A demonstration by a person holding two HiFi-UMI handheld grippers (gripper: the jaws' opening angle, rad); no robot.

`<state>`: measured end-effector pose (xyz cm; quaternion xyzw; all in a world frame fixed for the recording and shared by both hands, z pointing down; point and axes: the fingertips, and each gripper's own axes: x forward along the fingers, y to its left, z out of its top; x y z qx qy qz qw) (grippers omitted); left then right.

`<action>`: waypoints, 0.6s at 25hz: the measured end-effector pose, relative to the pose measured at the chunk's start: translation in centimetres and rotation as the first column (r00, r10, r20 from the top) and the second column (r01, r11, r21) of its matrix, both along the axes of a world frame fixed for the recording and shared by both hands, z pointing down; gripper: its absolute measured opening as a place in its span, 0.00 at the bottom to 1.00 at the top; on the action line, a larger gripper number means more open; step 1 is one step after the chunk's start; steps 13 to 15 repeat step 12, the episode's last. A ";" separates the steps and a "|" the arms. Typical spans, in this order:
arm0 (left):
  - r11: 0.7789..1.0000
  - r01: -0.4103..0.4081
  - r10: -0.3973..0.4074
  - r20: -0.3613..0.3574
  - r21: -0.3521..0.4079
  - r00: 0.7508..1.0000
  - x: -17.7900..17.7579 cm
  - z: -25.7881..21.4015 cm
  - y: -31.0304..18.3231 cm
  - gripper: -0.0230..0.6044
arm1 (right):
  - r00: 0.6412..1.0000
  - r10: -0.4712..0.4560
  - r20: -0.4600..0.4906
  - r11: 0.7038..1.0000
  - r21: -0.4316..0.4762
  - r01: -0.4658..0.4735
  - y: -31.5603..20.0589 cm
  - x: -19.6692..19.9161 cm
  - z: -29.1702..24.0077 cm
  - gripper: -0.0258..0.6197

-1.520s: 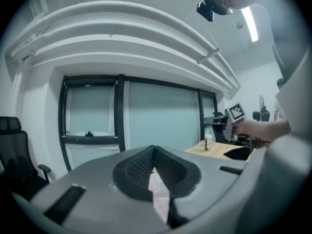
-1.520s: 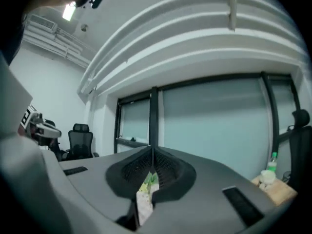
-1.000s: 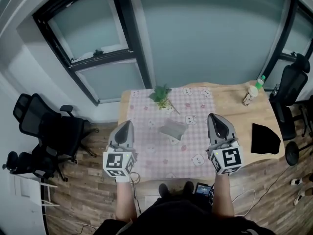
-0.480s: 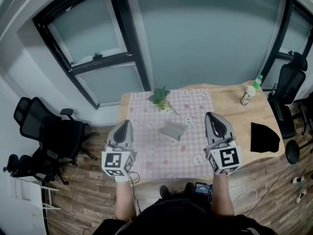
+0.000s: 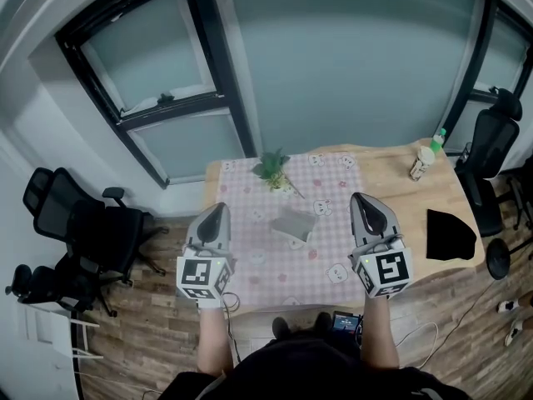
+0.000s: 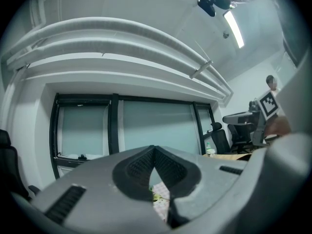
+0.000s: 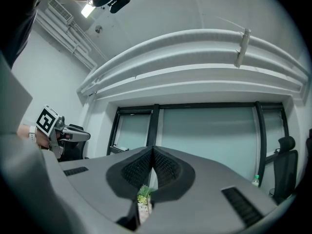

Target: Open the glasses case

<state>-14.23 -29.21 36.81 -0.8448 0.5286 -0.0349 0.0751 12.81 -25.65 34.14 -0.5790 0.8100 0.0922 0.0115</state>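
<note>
**Fig.** One grey glasses case [image 5: 294, 223] lay on the pink checked cloth [image 5: 275, 261] covering part of a wooden counter [image 5: 391, 182] below tall windows [image 5: 350, 57]. Beyond the case stood one plant [image 5: 274, 167]. To the case's right were one bottle [image 5: 423, 158] and one black cloth [image 5: 451, 233]. Flanking the case, clear of it, the left hand-held gripper [image 5: 215, 211] and right hand-held gripper [image 5: 365, 200] were each closed and empty.
</note>
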 end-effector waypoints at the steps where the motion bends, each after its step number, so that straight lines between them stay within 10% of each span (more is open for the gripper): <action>1: 1.000 -0.003 0.003 0.001 0.002 1.000 0.1 -0.1 0.0 0.03 | 1.000 0.001 -0.001 1.000 0.002 -0.001 0.0 0.0 0.0 0.07; 15: 1.000 0.001 -0.002 0.011 0.031 1.000 0.3 -1.0 -0.3 0.03 | 1.000 -0.002 -0.005 1.000 0.012 0.002 -0.3 0.2 -0.4 0.07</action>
